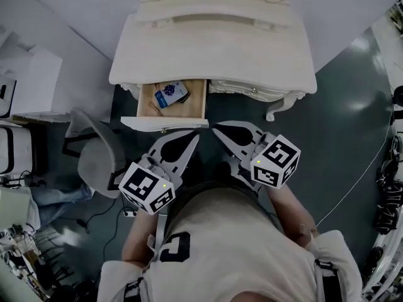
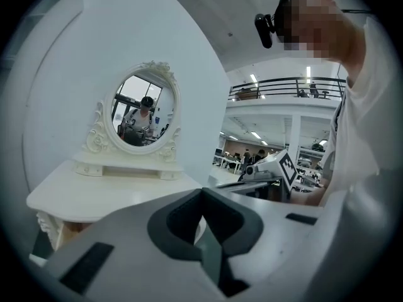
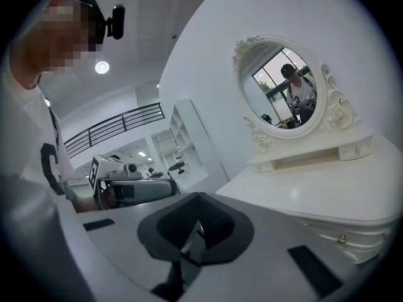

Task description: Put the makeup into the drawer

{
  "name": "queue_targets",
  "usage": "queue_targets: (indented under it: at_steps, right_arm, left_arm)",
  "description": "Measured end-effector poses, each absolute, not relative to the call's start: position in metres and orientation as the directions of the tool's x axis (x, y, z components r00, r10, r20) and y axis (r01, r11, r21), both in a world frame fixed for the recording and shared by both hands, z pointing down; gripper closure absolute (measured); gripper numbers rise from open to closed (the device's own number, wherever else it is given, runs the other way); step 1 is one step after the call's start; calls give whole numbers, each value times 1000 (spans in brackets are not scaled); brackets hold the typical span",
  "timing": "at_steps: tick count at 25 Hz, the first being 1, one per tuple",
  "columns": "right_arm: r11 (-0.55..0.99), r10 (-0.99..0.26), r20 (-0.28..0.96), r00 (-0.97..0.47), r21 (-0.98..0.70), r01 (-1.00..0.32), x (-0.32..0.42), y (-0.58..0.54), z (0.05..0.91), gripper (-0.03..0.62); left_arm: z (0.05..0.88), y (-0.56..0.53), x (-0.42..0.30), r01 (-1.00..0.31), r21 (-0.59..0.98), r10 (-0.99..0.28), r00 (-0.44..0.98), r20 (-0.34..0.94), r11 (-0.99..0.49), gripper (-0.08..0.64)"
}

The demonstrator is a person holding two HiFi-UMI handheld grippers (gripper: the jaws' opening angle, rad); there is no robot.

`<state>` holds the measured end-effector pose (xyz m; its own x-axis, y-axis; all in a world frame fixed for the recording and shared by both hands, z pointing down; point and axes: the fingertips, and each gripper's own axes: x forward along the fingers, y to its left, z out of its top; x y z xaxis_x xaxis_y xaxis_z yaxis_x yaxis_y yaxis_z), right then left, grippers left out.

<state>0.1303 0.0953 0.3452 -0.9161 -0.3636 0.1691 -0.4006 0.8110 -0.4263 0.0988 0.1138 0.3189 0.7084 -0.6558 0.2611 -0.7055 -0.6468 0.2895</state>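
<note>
Grippers, two: your left gripper (image 1: 192, 135) and right gripper (image 1: 216, 129) each had jaws pressed together with nothing between them, tips side by side just short of the open drawer (image 1: 199, 103). Drawers, two seen: one pulled out on the left of the dressing table (image 1: 214, 49), one shut drawer front (image 1: 252, 88) to its right. Makeup (image 1: 171, 93), one packet: it lay flat inside the open drawer, blue pattern on white, print too small to read. Mirror (image 2: 140, 111), one, oval, upright at the table's back. Marker cubes, two. Chair (image 1: 94, 151), one, grey, on your left. Writing: a large dark "C" on your shirt (image 1: 239, 244)
</note>
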Motion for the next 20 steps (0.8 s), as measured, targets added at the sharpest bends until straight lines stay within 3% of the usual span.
queue_targets:
  at_steps: [20]
  right_arm:
    - [796, -399, 243, -884, -387, -466, 52, 64, 347, 565]
  left_arm:
    - [315, 79, 6, -687, 321, -663, 722, 198, -652, 503]
